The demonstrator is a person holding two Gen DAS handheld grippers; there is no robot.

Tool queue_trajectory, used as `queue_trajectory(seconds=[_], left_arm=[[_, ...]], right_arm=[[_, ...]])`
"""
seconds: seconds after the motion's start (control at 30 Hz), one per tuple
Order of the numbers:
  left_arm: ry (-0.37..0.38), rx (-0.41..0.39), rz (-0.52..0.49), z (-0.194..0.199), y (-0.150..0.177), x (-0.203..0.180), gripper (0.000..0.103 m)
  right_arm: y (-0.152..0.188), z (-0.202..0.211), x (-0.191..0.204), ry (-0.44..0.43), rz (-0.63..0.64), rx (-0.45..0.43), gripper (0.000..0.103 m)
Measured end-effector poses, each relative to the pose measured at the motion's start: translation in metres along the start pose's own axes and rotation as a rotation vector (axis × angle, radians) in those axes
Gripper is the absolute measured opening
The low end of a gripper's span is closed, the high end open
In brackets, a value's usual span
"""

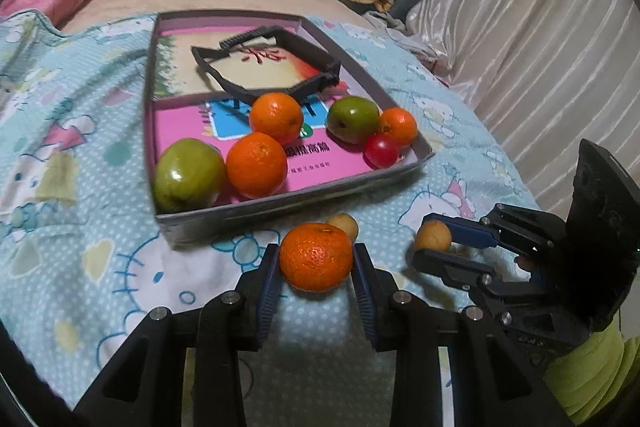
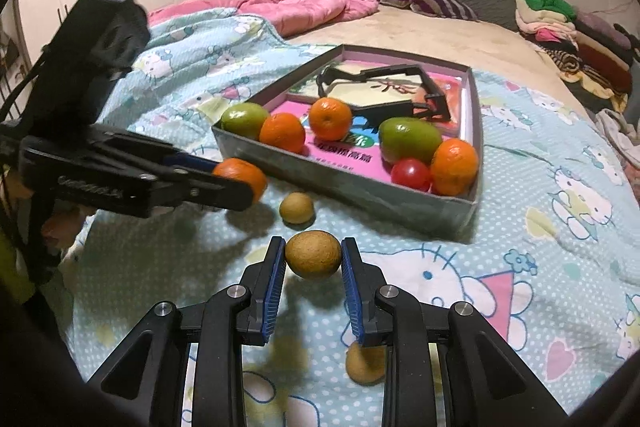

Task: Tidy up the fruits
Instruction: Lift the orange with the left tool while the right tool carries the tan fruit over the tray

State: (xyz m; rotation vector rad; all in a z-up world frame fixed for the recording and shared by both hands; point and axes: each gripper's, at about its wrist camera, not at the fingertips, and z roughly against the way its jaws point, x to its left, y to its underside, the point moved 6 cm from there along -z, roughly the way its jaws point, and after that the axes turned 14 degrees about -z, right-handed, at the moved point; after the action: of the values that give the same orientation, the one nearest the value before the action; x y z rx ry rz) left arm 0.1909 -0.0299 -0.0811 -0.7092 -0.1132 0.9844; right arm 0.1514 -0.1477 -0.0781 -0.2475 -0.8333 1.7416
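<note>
My left gripper (image 1: 316, 259) is shut on an orange mandarin (image 1: 316, 257) and holds it above the blanket just in front of the grey box (image 1: 280, 209); it also shows in the right wrist view (image 2: 240, 183). My right gripper (image 2: 313, 255) is shut on a small brown fruit (image 2: 313, 254), also seen in the left wrist view (image 1: 434, 235). The box (image 2: 352, 183) holds two green fruits (image 1: 188, 175) (image 1: 353, 119), three mandarins (image 1: 256, 163) and a red tomato (image 1: 381, 151). Two more brown fruits (image 2: 296, 207) (image 2: 366, 363) lie on the blanket.
A black plastic frame (image 1: 264, 63) lies on books in the back of the box. The bed carries a Hello Kitty blanket (image 2: 520, 267), a pink quilt (image 2: 304, 3) and a stack of folded clothes (image 2: 576, 39). A white curtain (image 1: 520, 7) hangs on the right.
</note>
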Motion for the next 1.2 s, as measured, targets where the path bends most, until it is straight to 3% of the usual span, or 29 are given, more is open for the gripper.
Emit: queue_trajectory(seconds=[0.33,0.53,1.2], left_arm=[[-0.161,-0.043,0.004,0.028,-0.019,-0.002,0.036],[-0.203,-0.057,-0.010,0.031,-0.034,-0.010,0.036],[-0.236,-0.037,-0.055,0.007,-0.061,-0.025,0.036]], right_arm=[[-0.016,0.022,-0.019,0.037,-0.072,-0.063,0.029],[-0.026,0.035,-0.029,0.065,-0.105,-0.098,0.029],[-0.075,0.053,-0.038,0.085,-0.114,-0.181,0.029]])
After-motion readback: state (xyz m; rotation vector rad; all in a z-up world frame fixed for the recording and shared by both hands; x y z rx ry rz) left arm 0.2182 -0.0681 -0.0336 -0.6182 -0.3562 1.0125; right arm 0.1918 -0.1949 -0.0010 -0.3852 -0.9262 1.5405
